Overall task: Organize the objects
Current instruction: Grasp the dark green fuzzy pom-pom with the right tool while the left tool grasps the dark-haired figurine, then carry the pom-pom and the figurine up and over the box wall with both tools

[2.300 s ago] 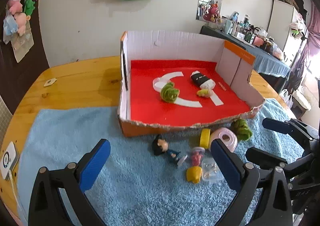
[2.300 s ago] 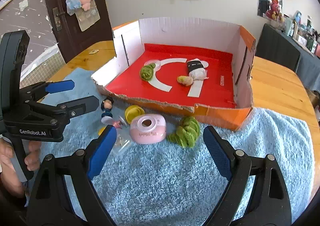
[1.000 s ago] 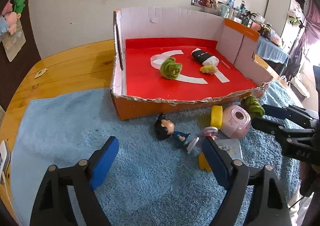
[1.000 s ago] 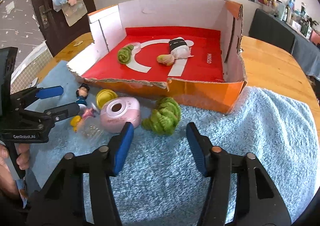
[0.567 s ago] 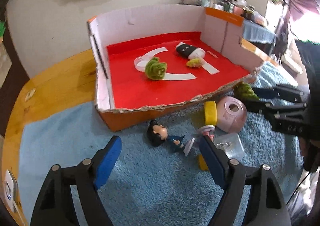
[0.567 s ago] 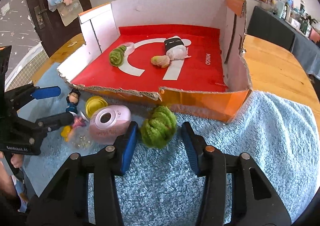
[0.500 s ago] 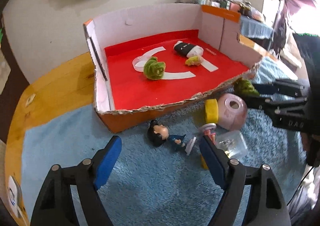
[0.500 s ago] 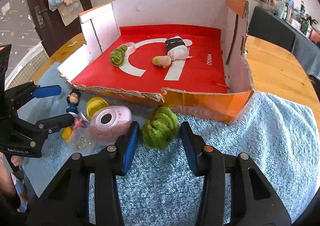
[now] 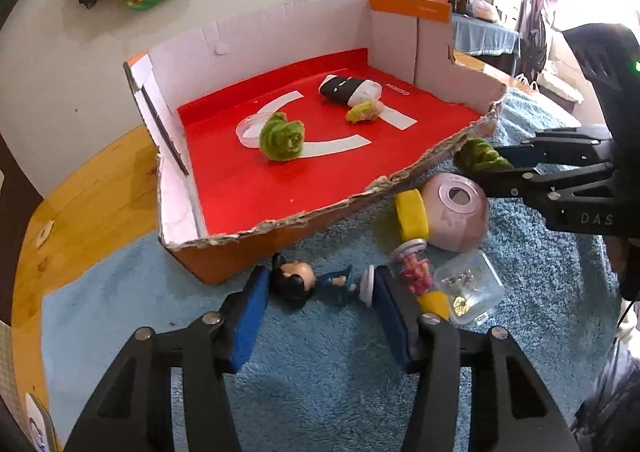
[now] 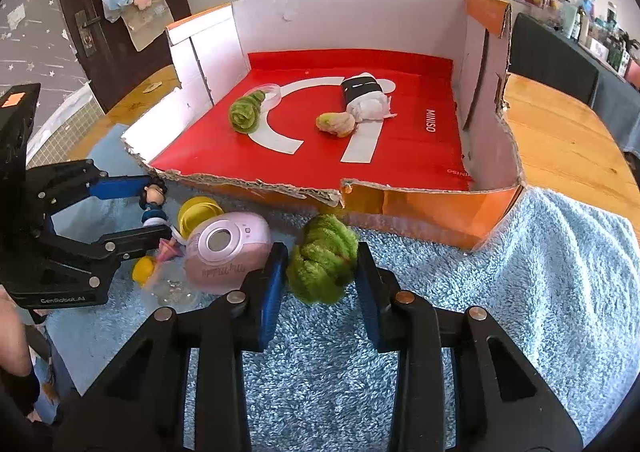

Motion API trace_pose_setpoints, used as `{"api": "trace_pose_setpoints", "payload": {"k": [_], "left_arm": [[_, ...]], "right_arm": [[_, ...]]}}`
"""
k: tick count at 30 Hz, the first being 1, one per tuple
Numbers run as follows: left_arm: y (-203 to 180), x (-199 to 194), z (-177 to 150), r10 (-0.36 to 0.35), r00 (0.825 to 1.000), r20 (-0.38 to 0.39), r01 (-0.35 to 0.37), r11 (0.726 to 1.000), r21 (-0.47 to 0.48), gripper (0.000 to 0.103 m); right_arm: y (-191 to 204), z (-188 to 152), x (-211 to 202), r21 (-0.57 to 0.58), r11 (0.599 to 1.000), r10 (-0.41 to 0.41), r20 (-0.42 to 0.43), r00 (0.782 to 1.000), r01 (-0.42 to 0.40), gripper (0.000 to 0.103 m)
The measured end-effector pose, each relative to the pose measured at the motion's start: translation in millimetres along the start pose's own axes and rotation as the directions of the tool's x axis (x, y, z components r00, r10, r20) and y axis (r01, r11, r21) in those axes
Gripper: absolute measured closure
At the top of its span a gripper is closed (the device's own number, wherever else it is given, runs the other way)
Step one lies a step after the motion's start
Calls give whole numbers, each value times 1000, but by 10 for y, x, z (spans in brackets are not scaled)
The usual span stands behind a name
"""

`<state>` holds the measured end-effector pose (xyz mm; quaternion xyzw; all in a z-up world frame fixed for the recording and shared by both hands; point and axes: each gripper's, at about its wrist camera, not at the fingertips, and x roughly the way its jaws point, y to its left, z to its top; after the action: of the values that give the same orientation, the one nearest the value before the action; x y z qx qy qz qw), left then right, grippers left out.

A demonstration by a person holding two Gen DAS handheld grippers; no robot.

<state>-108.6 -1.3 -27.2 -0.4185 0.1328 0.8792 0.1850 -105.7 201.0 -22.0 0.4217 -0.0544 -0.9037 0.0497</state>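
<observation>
Figurine (image 9: pixel 316 284) is seen lying on the towel (image 9: pixel 320 372), long axis crosswise between the open left gripper (image 9: pixel 318 294); the pompom (image 10: pixel 322 258) is bracketed, apparently ungripped, by the right gripper (image 10: pixel 320 276).

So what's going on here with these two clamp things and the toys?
A person is tidying toys into the cardboard box, working a hand-held gripper in each hand. The right hand-held gripper is closing around a green yarn ball on the blue towel; the left hand-held gripper brackets a small figurine. Neither toy looks lifted yet. Another green ball already lies inside.
</observation>
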Motion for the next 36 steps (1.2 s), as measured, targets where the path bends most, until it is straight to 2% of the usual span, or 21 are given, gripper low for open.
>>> {"api": "trace_pose_setpoints", "payload": {"k": [10,18,36], "left_arm": [[70,-70,-48,-29,1000,9,30,996,-87,48],[47,-173,-121,-22,1000,19,24,987,-156,48],[-91,-523,-146,-40,993,111,63,977,-205,48]], "right_arm": [[28,-34,-96,-5,1000,12,17,1000,-12,71],[113,-84,-212,-16,999,47,31,998,-46,71],[376,-123,-373,-64,995,81,44,996,-78,71]]}}
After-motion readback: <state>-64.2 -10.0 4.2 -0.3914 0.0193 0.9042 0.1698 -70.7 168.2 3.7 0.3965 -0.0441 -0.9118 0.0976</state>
